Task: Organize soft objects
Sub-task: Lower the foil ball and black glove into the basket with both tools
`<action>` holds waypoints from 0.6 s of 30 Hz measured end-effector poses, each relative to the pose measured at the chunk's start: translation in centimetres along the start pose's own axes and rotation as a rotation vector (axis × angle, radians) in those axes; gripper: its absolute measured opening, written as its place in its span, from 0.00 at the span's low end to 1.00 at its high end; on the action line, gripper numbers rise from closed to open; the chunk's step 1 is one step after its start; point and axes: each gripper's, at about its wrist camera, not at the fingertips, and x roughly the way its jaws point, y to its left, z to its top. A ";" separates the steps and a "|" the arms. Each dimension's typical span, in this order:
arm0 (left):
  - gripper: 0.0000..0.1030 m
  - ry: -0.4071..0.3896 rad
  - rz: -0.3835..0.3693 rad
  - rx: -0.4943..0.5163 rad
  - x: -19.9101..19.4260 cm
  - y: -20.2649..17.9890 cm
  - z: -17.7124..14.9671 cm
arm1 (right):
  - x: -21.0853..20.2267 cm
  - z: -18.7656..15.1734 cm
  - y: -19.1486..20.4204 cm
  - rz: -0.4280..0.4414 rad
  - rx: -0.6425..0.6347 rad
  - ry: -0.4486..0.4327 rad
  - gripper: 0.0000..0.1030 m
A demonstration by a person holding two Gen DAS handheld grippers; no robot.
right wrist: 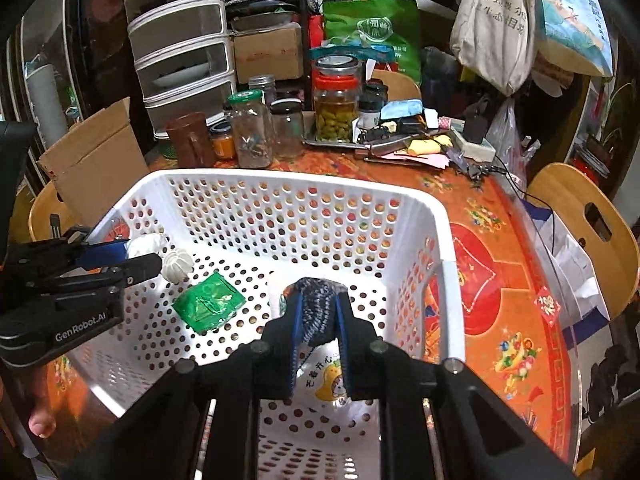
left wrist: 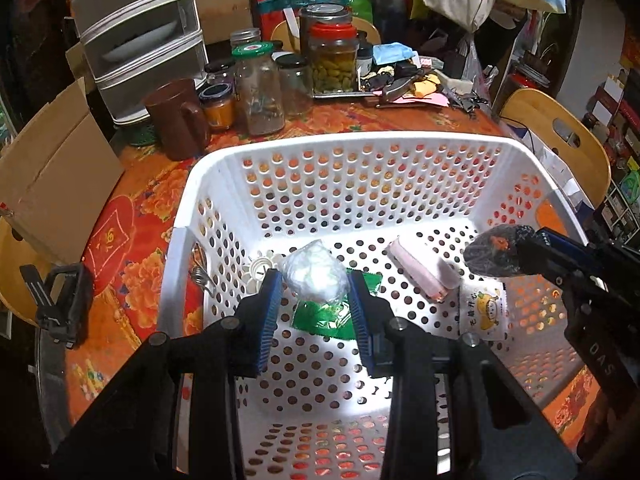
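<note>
A white perforated basket stands on the orange table. My left gripper is shut on a clear bag of white stuffing above the basket floor; it shows white between the fingers in the right wrist view. My right gripper is shut on a dark knitted pouch, seen at the basket's right side in the left wrist view. On the basket floor lie a green packet, a pink roll, a white ribbed ball and a white cartoon packet.
Glass jars, a brown mug and a tray of clutter stand behind the basket. A cardboard box is at the left, drawers behind it. Wooden chairs flank the table.
</note>
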 end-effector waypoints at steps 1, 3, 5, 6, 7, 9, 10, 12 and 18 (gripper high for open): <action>0.31 0.006 0.001 0.000 0.3 0.0 0.0 | 0.2 0.0 0.1 -0.001 -0.002 0.005 0.14; 0.31 0.016 0.001 0.000 0.7 -0.1 0.0 | 0.5 0.0 0.2 -0.001 -0.004 0.012 0.14; 0.31 0.024 0.002 0.001 1.1 -0.2 -0.1 | 0.8 0.0 0.3 -0.003 -0.006 0.017 0.14; 0.31 0.028 0.000 0.003 1.2 -0.2 -0.2 | 0.8 -0.1 0.4 0.000 -0.006 0.020 0.14; 0.31 0.031 0.002 0.003 1.4 -0.2 -0.3 | 0.9 -0.1 0.5 0.004 -0.008 0.023 0.14; 0.31 0.033 0.001 -0.002 1.5 -0.2 -0.3 | 1.1 -0.2 0.7 0.009 -0.011 0.030 0.14; 0.31 0.035 0.001 -0.005 1.6 -0.1 -0.3 | 1.1 -0.2 0.7 0.013 -0.008 0.032 0.14; 0.31 0.038 0.006 -0.005 1.8 -0.1 -0.4 | 1.3 -0.3 0.7 0.017 -0.006 0.034 0.14; 0.32 0.038 0.002 -0.014 2.0 0.2 -0.6 | 1.9 -0.7 0.5 0.025 0.005 0.047 0.16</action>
